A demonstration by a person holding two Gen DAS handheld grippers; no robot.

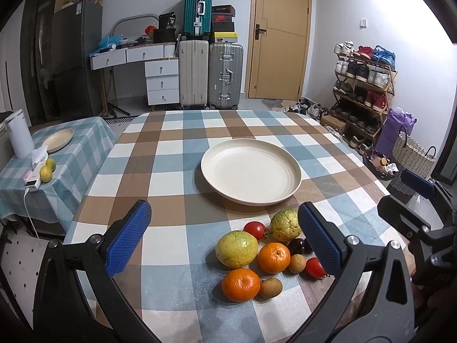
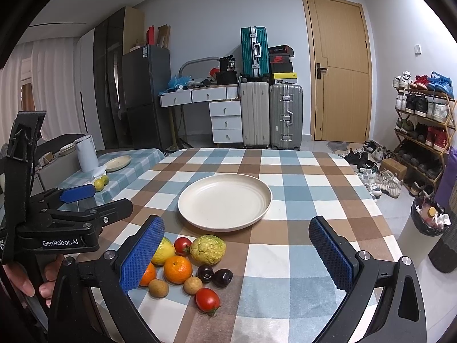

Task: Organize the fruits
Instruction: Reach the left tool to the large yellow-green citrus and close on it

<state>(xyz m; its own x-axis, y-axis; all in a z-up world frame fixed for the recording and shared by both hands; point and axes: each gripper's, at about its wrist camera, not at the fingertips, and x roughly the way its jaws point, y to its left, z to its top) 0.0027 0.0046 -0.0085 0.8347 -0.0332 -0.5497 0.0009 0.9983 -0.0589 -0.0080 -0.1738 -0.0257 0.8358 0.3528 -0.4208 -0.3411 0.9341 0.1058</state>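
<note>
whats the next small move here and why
Probably lower the right gripper onto the near tomato and close on it. Both grippers are open and empty, the plate holds nothing, and that tomato sits apart at the pile's edge, easiest to grab cleanly.

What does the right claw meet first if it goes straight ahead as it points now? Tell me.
Probably bare tablecloth first. The right claw is open, and the fruit pile, including the bumpy green fruit, sits left of its centre line; the plate lies farther on. Depth is uncertain.
</note>
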